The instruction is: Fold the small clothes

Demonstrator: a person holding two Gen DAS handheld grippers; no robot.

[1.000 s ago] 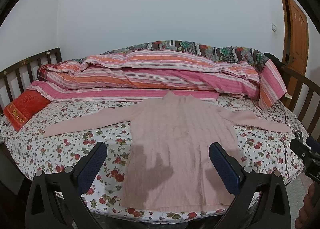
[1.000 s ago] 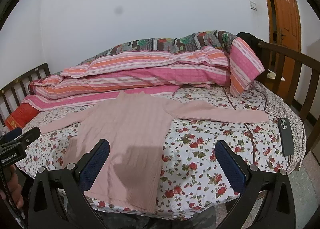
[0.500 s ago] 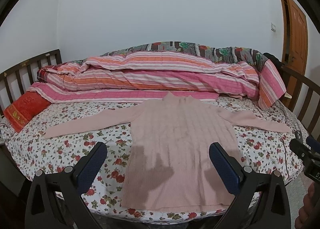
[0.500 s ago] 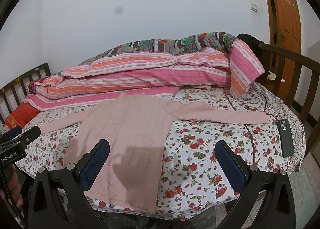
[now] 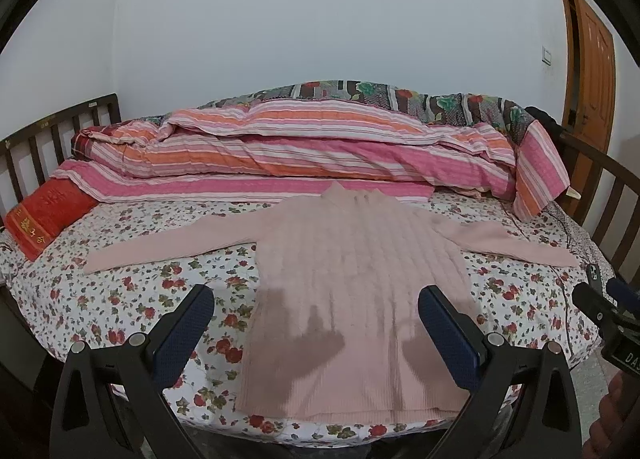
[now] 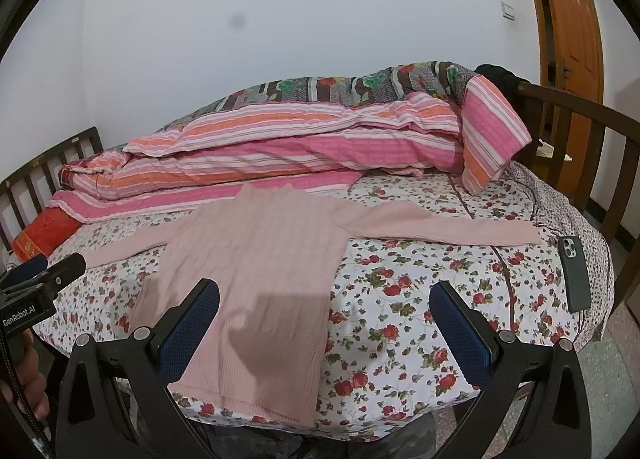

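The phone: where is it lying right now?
In the right wrist view, the phone lies face down on the floral bedsheet near the bed's right edge, just beyond the cuff of the pink sweater.

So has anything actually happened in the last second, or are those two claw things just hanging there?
Nothing has visibly changed. The left gripper and right gripper stay open above the near edge of the bed, holding nothing. The pink sweater still lies flat with both sleeves spread out, and the phone still sits by the right sleeve's end.
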